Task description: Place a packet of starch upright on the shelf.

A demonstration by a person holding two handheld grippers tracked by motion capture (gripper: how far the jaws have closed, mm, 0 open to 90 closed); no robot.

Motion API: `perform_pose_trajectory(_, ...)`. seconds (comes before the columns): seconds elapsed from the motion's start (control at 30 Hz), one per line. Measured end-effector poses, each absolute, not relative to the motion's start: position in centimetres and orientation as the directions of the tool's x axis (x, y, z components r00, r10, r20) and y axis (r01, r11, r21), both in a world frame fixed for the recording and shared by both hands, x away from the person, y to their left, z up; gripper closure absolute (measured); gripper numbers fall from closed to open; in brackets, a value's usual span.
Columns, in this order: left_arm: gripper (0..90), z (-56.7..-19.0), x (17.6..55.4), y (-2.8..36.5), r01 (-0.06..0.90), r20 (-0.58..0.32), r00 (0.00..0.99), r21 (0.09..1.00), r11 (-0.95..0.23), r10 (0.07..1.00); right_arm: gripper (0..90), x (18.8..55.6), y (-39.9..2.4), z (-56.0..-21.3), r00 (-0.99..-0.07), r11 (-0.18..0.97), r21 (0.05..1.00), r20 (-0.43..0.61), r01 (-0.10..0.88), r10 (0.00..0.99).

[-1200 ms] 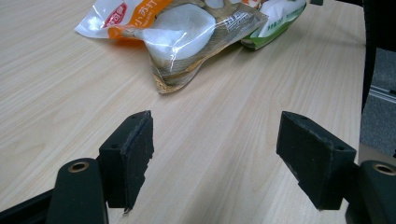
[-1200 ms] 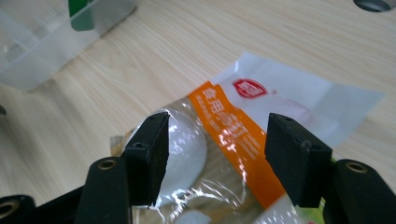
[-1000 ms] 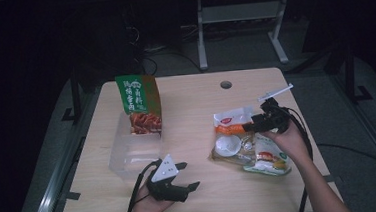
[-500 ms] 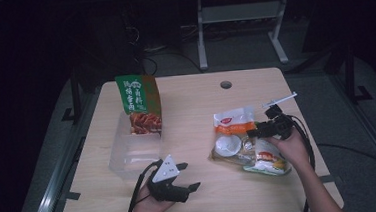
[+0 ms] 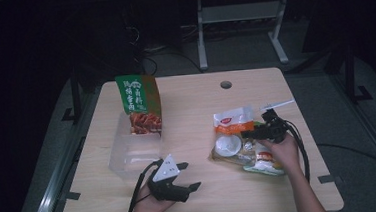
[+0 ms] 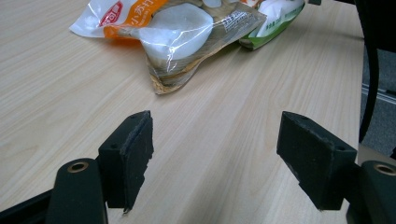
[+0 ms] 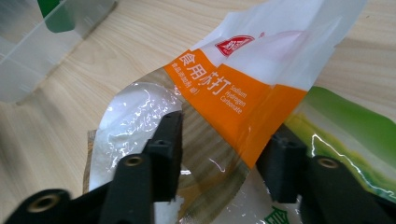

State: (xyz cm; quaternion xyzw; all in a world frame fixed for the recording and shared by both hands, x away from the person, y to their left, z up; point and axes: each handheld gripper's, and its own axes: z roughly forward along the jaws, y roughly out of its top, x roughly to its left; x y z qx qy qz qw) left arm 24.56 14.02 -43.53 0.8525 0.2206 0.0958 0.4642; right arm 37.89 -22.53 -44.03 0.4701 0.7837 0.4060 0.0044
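Note:
An orange and white baking soda bag (image 5: pixel 232 125) lies at the table's right, overlapping a green and white bag (image 5: pixel 262 163). My right gripper (image 5: pixel 248 134) is low over this pile, pointing left. In the right gripper view its jaws (image 7: pixel 224 144) straddle the orange and white bag (image 7: pixel 233 88). They have just been closing, with a wide gap left and no clear press of the pads. The bag's edge covers part of the right-hand jaw. My left gripper (image 5: pixel 191 176) rests near the front edge, open, with bare wood between its jaws (image 6: pixel 215 149). It faces the bag (image 6: pixel 187 32).
A clear plastic container (image 5: pixel 129 155) stands at the table's left with a tall green and red snack bag (image 5: pixel 138 104) upright at its far end. A cable hole (image 5: pixel 225 85) sits at the table's back. A metal stand is behind the table.
My right gripper has come down and toward the near side onto the bags, and its jaws stand narrower. The left gripper has stayed put.

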Motion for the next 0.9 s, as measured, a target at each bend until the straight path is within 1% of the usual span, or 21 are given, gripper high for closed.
perform_pose_trajectory(0.07,26.8,-43.5,24.6,14.0,0.288,-0.044,0.885,0.834,-0.47,0.464,57.4,37.9,-22.6,-44.2,-0.555,0.222,0.639,0.385,0.737,0.737)
perform_pose_trajectory(0.13,26.8,-43.5,24.8,14.0,0.287,-0.043,0.886,0.833,-0.473,0.462,64.0,37.9,-22.6,-44.2,-0.555,0.221,0.643,0.38,0.733,0.74)
perform_pose_trajectory(0.17,26.8,-43.5,24.8,14.0,0.289,-0.045,0.886,0.832,-0.474,0.462,64.0,37.9,-22.6,-44.2,-0.555,0.221,0.643,0.38,0.733,0.74)
perform_pose_trajectory(0.2,26.8,-43.5,24.9,14.0,0.294,-0.049,0.885,0.831,-0.472,0.463,69.5,38.0,-22.6,-44.2,-0.557,0.226,0.638,0.382,0.736,0.738)
perform_pose_trajectory(0.23,26.8,-43.6,24.9,14.1,0.296,-0.052,0.883,0.832,-0.469,0.466,73.1,37.9,-22.5,-44.2,-0.557,0.224,0.637,0.387,0.738,0.735)
perform_pose_trajectory(0.27,26.8,-43.6,25.0,14.1,0.3,-0.056,0.882,0.832,-0.467,0.467,73.1,37.9,-22.5,-44.2,-0.557,0.224,0.637,0.387,0.738,0.735)
perform_pose_trajectory(0.37,26.8,-43.6,25.1,14.2,0.309,-0.064,0.878,0.834,-0.458,0.475,83.5,37.8,-22.4,-44.0,-0.576,0.236,0.655,0.368,0.718,0.73)
perform_pose_trajectory(0.47,26.9,-43.6,25.2,14.2,0.31,-0.065,0.876,0.834,-0.456,0.477,88.8,37.3,-22.0,-43.7,-0.593,0.252,0.663,0.356,0.705,0.722)
perform_pose_trajectory(0.6,26.8,-43.6,25.3,14.2,0.313,-0.069,0.876,0.834,-0.454,0.477,89.2,36.7,-21.7,-43.4,-0.612,0.278,0.669,0.333,0.69,0.718)
perform_pose_trajectory(0.7,26.8,-43.6,25.5,14.1,0.318,-0.076,0.875,0.835,-0.449,0.479,89.3,36.4,-21.5,-43.2,-0.611,0.275,0.673,0.329,0.687,0.72)
perform_pose_trajectory(0.9,26.5,-43.8,25.9,14.0,0.328,-0.085,0.871,0.833,-0.445,0.484,89.5,35.4,-21.3,-42.2,-0.644,0.261,0.723,0.319,0.64,0.696)
